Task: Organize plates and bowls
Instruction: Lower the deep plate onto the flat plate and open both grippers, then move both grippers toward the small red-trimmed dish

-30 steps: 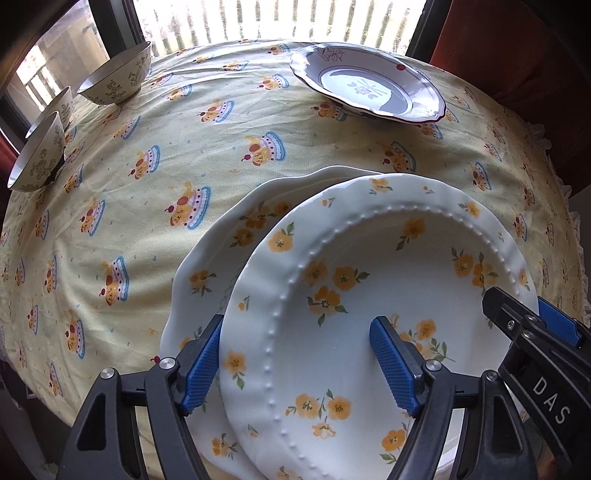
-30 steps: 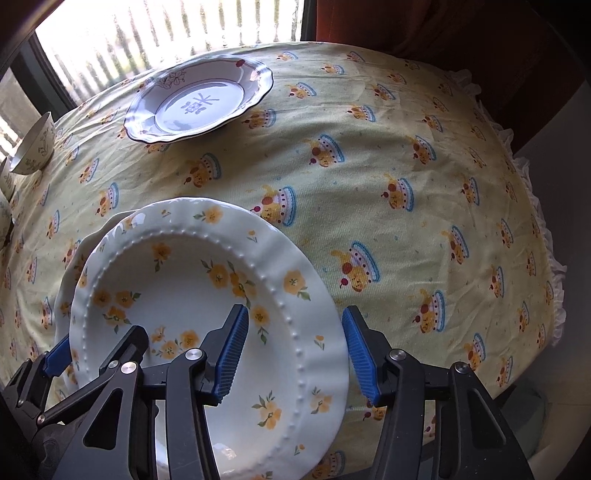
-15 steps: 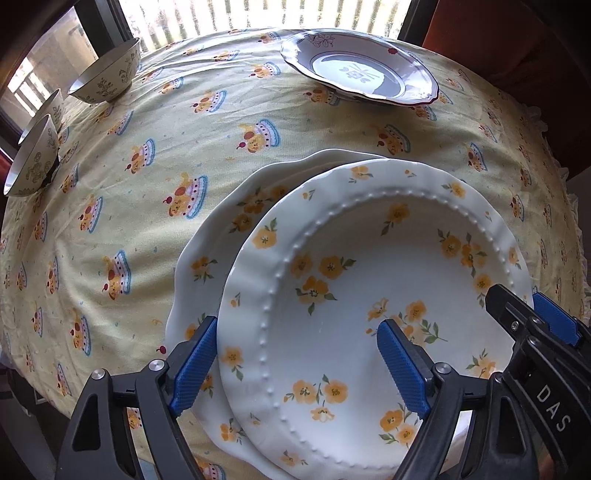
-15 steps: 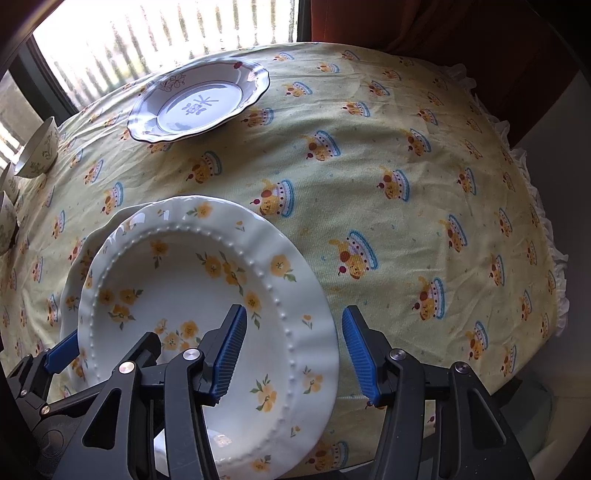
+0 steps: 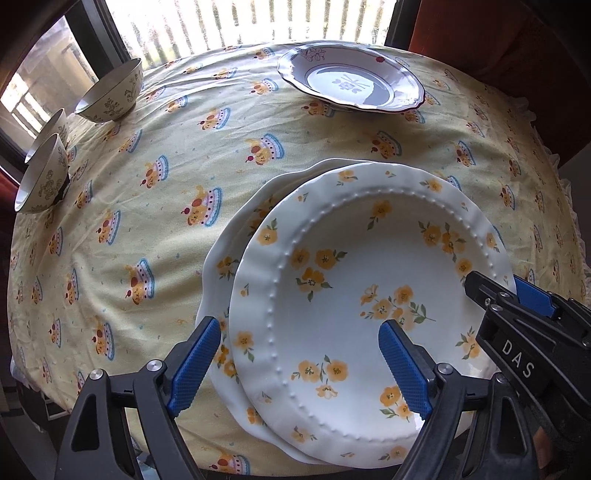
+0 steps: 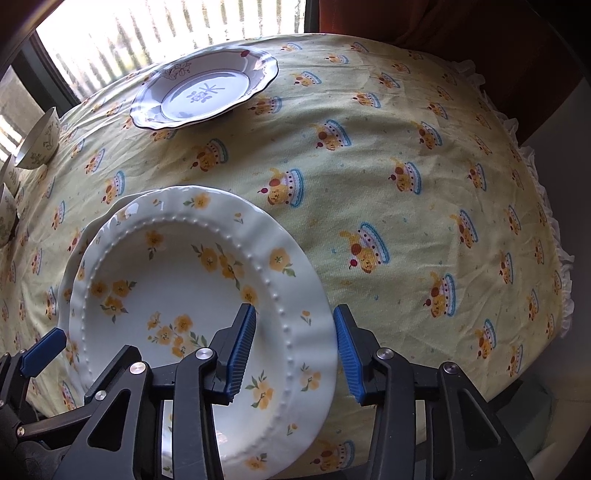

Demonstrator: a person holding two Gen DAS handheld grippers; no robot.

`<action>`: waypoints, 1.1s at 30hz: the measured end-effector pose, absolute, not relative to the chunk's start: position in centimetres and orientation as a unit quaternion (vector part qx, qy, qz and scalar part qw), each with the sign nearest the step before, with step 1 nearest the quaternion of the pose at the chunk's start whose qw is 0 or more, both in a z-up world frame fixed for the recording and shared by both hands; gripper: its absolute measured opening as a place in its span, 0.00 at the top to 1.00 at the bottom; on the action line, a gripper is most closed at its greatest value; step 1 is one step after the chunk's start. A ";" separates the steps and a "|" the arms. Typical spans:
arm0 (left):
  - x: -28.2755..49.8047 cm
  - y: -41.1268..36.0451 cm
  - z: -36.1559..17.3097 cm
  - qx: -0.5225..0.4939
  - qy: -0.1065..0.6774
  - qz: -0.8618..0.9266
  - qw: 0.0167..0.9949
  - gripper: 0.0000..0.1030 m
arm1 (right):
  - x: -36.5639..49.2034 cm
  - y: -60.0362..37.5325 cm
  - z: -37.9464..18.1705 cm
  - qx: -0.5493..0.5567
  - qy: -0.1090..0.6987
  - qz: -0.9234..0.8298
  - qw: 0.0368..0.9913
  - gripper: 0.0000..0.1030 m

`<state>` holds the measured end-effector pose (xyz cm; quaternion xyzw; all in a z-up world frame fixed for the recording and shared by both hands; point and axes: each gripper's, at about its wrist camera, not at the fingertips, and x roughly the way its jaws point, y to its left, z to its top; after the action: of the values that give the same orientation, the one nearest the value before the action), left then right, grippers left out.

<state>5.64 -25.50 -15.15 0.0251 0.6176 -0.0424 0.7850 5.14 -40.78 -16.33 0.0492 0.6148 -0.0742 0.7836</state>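
We look down along both grippers at a table covered by a yellow tablecloth (image 5: 177,173) printed with cakes. Near its front edge lies a white plate with orange flowers (image 5: 354,291), stacked on a second plate of the same pattern (image 5: 221,266) that sticks out from under it on the left.

Our left gripper (image 5: 301,363) stands wide, and its jaws have just been opening. The left rim of the top plate lies between its blue pads; one pad sits outside the rim over the lower plate, the other over the plate's hollow. Neither pad presses on the rim.

Our right gripper (image 6: 293,349) straddles the right rim of the same plate. Its jaws have just been closing and stand fairly narrow, one pad over the inside of the plate and one outside the rim. A small gap shows on each side of the rim, so the plate is between the pads but not pinched.

At the far side of the table, well apart from the stack, sits a plate with a blue pattern (image 5: 351,83). Three bowls (image 5: 110,94) stand along the far left edge by the window (image 5: 240,22).
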 end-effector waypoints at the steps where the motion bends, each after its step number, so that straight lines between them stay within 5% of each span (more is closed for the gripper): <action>1: 5.5 -25.3 -15.1 0.027 0.616 -0.038 0.786 0.14 | 5.2 -40.6 -16.4 0.048 0.616 -0.073 0.783 0.54; 18: 6.0 -23.0 -14.1 0.009 0.613 -0.029 0.790 0.13 | 5.7 -39.7 -16.8 0.059 0.630 -0.072 0.771 0.54; 33: 7.5 -19.8 -8.4 0.026 0.551 -0.084 0.830 0.13 | 4.9 -36.5 -8.4 0.112 0.553 -0.087 0.821 0.54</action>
<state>7.50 -19.84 -8.42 0.0258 0.5515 -0.0836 0.8296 4.85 -36.52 -8.43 0.1116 0.5526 -0.0871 0.8213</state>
